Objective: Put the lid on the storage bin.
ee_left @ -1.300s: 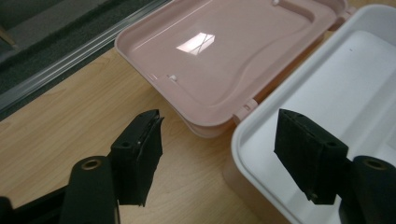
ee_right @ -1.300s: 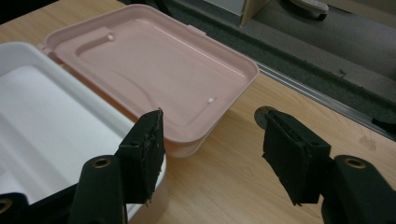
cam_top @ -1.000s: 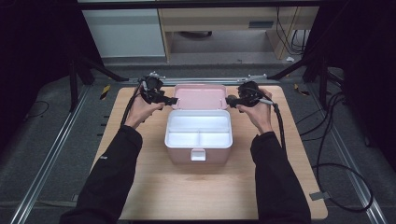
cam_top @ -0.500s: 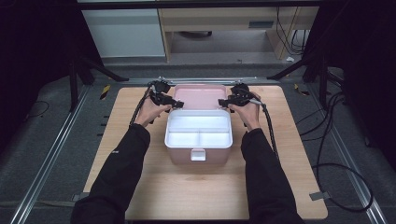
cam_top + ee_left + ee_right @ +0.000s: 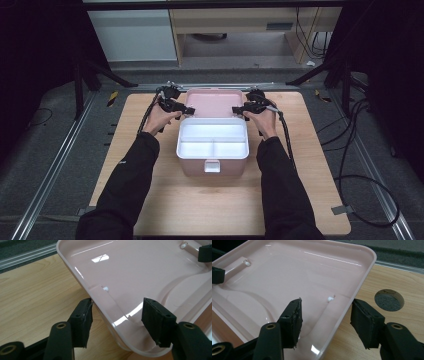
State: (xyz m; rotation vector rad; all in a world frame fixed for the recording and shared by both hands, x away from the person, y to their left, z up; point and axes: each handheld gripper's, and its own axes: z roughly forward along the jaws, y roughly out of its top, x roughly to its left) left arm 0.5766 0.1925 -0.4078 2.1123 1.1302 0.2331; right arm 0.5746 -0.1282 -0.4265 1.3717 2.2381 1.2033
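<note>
While the pink box (image 5: 212, 157) stands open at the middle of the wooden table (image 5: 310, 165), we see its lid (image 5: 214, 103) laid back flat behind it, with one gripper at each side edge. The left gripper (image 5: 181, 105) straddles the lid's left rim: in the left gripper view its jaws have just been closing, one pad outside the rim wall on the table side, the other over the glossy inside of the lid (image 5: 140, 272). The outer pad appears to meet the rim, while the inner pad stands clear, so the jaws remain apart. The right gripper (image 5: 238, 109) mirrors this at the right rim; its jaws have likewise just been closing, and in the right gripper view both pads still stand off the rim (image 5: 362, 282) between them. Beyond the right gripper's outer jaw lies a round hole (image 5: 389, 300) in the table. Nearer the person than both grippers sits the white divided tray (image 5: 213, 138) inside the box.
</note>
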